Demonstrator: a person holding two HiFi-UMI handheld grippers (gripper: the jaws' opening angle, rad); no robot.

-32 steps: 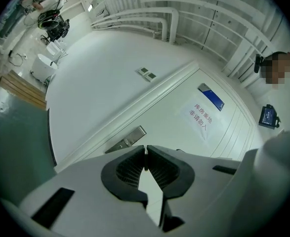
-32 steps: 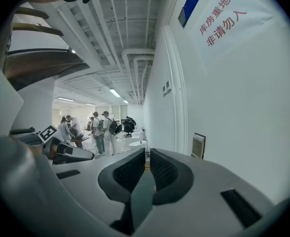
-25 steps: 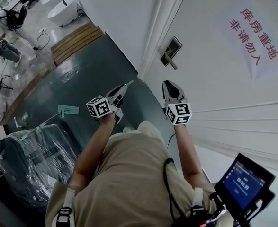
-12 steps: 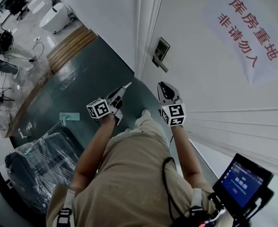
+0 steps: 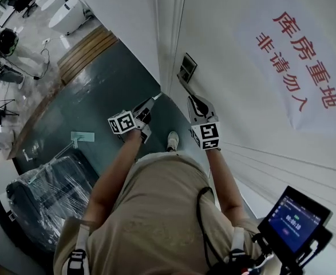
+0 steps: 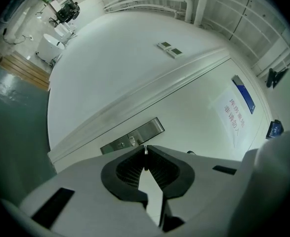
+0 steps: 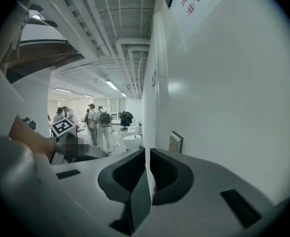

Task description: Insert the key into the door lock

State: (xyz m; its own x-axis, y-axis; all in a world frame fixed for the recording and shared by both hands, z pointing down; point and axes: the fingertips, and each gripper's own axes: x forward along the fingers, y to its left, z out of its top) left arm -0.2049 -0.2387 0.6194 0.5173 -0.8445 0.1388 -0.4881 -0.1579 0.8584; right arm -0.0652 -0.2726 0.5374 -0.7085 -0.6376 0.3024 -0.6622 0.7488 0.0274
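Head view: the person stands at a white door (image 5: 213, 27) bearing a paper sign (image 5: 296, 62) printed in red, "库房重地 / 非请勿入". The metal lock plate (image 5: 186, 67) sits at the door's left edge, with its lever handle just below.

The left gripper (image 5: 149, 105) has its jaws pressed together on the key (image 5: 155, 99). The key's pale blade projects from the tip toward the lock plate, near it but apart from it. The right gripper (image 5: 190, 99) hangs beside the door just under the handle. Each gripper carries a cube of black-and-white square markers. A lit screen (image 5: 296, 219) at lower right shows a timer whose digits are too small to read.

Left gripper view: the left gripper (image 6: 145, 154) pinches a thin sliver of key (image 6: 145, 149), and the lock plate (image 6: 135, 135) lies straight ahead.

Right gripper view: the right gripper (image 7: 147, 157) has its jaws drawn to a thin slit with nothing between them. The lock plate (image 7: 175, 142) stands just beyond.
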